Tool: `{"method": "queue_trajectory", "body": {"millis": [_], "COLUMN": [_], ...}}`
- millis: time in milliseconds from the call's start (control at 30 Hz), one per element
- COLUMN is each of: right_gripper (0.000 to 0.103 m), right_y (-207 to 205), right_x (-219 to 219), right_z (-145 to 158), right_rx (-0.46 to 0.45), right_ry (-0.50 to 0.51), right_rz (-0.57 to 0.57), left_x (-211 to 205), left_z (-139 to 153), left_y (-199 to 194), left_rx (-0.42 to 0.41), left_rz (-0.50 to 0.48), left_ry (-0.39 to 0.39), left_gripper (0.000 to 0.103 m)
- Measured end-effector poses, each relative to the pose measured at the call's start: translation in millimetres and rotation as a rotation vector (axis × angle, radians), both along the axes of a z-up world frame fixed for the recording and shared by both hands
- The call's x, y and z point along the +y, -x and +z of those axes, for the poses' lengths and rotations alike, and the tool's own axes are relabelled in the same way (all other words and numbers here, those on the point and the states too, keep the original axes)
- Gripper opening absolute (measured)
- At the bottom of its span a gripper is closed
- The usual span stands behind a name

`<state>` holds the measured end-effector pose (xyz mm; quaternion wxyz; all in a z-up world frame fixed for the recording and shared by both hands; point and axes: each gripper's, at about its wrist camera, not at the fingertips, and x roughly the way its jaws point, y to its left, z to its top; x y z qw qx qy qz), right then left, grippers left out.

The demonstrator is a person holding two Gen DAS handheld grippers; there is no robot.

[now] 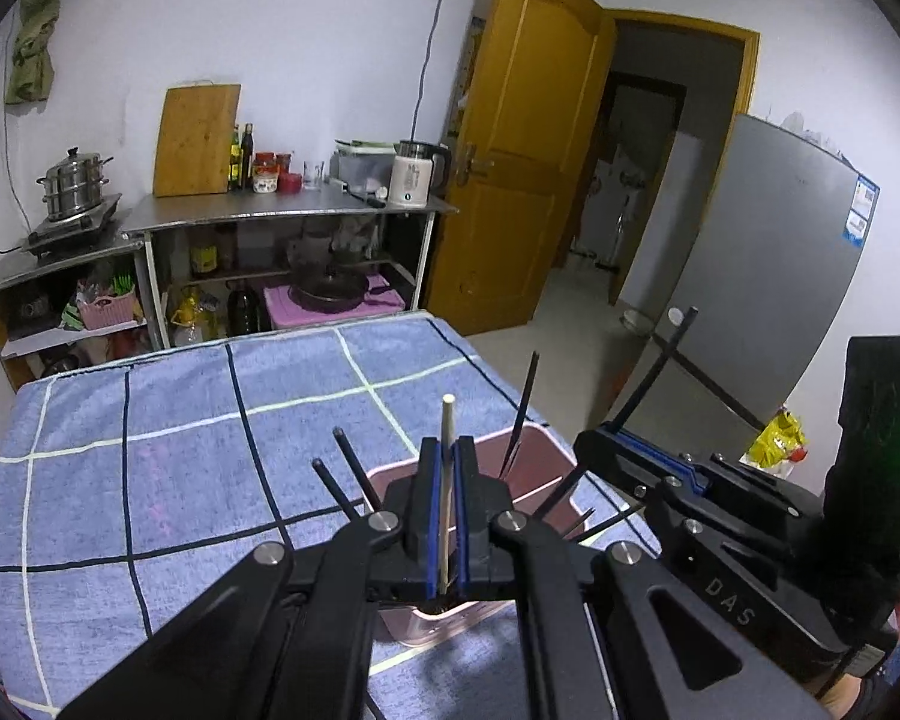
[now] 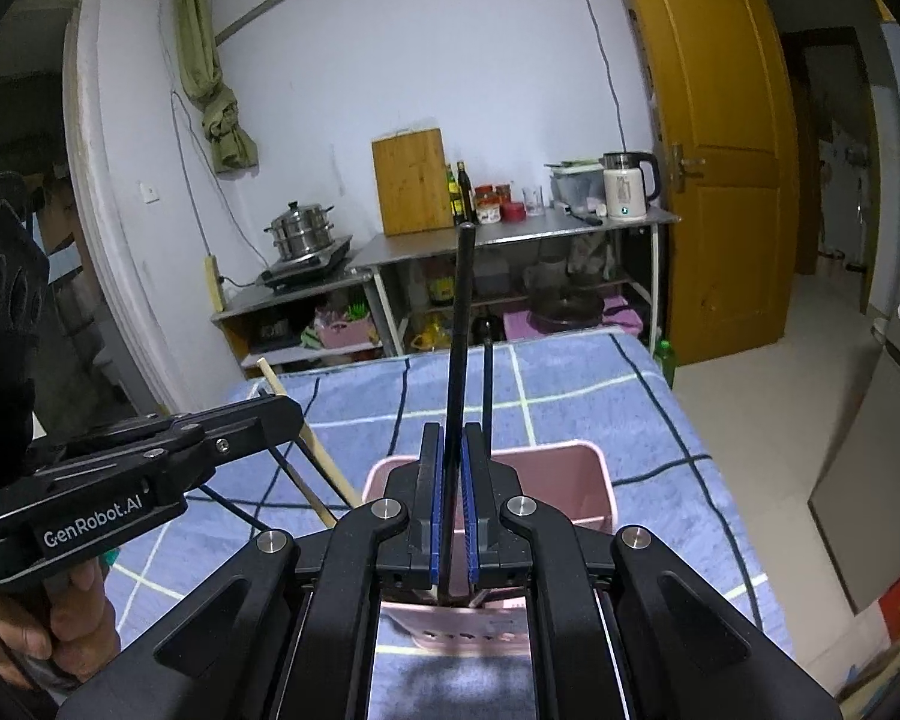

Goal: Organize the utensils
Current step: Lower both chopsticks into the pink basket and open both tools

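Observation:
My left gripper (image 1: 448,444) is shut on a pale wooden chopstick (image 1: 447,420) that points up, above a pink basket (image 1: 540,450) on the blue checked tablecloth (image 1: 180,450). Several black chopsticks (image 1: 354,474) lean out of the basket. To its right, my right gripper (image 1: 594,441) holds a black chopstick (image 1: 660,372). In the right wrist view, the right gripper (image 2: 452,432) is shut on that black chopstick (image 2: 459,330) over the pink basket (image 2: 576,480). The left gripper (image 2: 282,408) comes in from the left with the wooden chopstick (image 2: 309,444), and a hand (image 2: 60,618) holds it.
Beyond the table's far edge stands a steel shelf unit (image 1: 282,213) with a cutting board (image 1: 195,141), bottles and a kettle (image 1: 411,177). A steamer pot (image 1: 75,183) sits on a hob at the left. An open wooden door (image 1: 522,138) and a grey fridge (image 1: 768,252) are at the right.

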<state>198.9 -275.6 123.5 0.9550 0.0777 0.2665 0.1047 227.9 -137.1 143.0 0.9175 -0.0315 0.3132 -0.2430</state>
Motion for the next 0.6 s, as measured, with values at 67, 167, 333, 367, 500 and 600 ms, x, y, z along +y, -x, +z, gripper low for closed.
{"method": "queue_trajectory", "body": {"millis": [67,167,333,367,500,600], "right_gripper": [0.005,0.005,0.006,0.006,0.007,0.012], "right_y": [-3,-4,-8,-8,-3,-2], "right_x": [1,4,6,6,6,6], "right_z": [-6,-11,-18,-18,-14,-6], "right_rx": [0.012,0.022,0.051,0.054,0.035,0.015], "right_ry": [0.009,0.019,0.016,0.013,0.016,0.023], "right_rz": [0.005,0.014,0.033,0.032,0.032,0.037], "left_x": [-2,-4,0,0,1,3], "left_z": [-4,-11,-12,-12,-12,-11], "left_y": [-2,-3,-4,-4,-3,-1], "left_rx": [0.007,0.022,0.027,0.025,0.026,0.021], "left_rz": [-0.004,-0.006,-0.006,-0.004,-0.005,-0.003], "left_ry": [-0.012,-0.019,-0.005,-0.009,-0.004,-0.001], "left_gripper": [0.004,0.005,0.005,0.005,0.005,0.005]}}
